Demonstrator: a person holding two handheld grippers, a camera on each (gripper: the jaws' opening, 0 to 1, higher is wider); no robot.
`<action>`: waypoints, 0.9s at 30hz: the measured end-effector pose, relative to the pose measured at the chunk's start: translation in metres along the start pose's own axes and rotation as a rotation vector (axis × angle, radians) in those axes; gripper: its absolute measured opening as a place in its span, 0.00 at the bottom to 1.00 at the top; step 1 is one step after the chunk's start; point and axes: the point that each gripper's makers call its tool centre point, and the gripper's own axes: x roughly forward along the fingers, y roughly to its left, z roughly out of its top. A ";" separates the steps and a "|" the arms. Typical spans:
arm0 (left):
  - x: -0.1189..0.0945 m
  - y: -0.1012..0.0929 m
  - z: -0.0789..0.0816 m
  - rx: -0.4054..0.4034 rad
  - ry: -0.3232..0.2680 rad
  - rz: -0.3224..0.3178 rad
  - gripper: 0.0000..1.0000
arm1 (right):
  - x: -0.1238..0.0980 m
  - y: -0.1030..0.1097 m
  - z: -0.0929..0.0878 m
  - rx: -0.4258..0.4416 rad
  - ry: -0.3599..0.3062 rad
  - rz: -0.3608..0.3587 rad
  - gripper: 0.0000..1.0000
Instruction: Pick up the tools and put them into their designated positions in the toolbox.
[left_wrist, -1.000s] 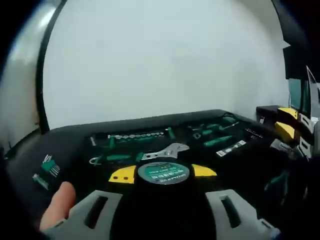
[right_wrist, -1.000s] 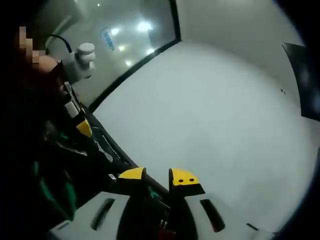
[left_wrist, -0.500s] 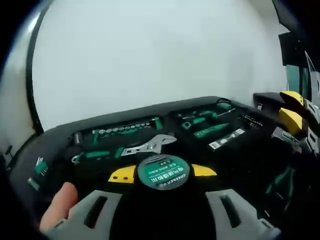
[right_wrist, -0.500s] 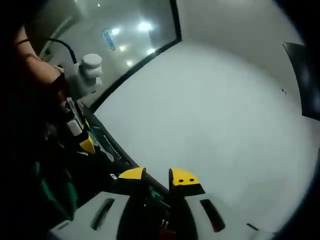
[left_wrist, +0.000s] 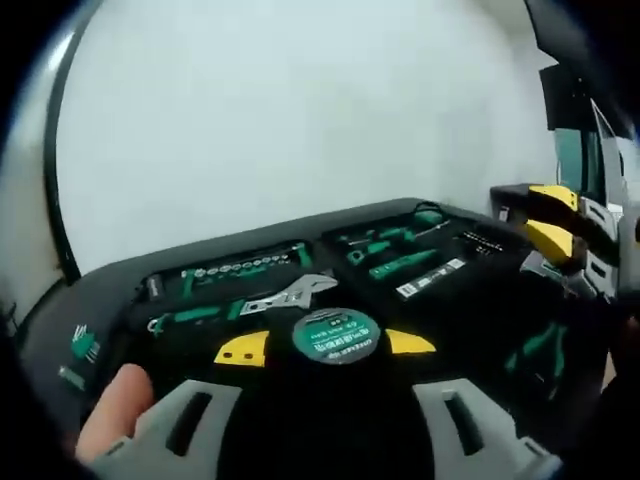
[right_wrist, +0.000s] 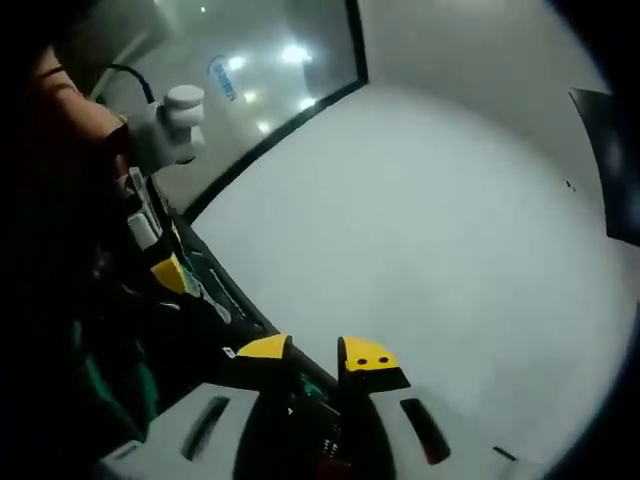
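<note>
Left gripper (left_wrist: 340, 345), jaws clamped on a tape measure (left_wrist: 336, 335), is hovering over the toolbox (left_wrist: 120, 300); wrench (left_wrist: 285, 296) at 11 o'clock already seated. Right gripper (right_wrist: 318, 358), jaws nearly together, is gripping a small tool (right_wrist: 310, 392), not yet placed.

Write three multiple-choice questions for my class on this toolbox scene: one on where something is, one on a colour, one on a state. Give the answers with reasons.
1. Where does the adjustable wrench lie?
A. in the open toolbox
B. on the white table
C. in the right gripper

2. What colour are the tips of the left gripper?
A. red
B. yellow
C. white

3. What is the left gripper doing?
A. standing open with nothing in it
B. closed on a round tape measure
C. closed on a screwdriver

Answers:
1. A: the wrench sits in a black tray slot below the socket row.
2. B: yellow tips flank the green disc.
3. B: both tips press its sides.
</note>
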 end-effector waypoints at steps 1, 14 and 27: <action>-0.004 0.005 -0.002 -0.027 0.019 0.005 0.27 | 0.000 0.000 0.000 0.000 -0.001 0.001 0.16; -0.012 0.000 -0.008 0.017 0.015 -0.144 0.27 | 0.000 0.003 0.001 0.011 -0.004 0.012 0.17; 0.013 -0.027 -0.008 0.021 0.038 -0.227 0.24 | 0.002 0.003 -0.002 0.002 0.008 0.005 0.17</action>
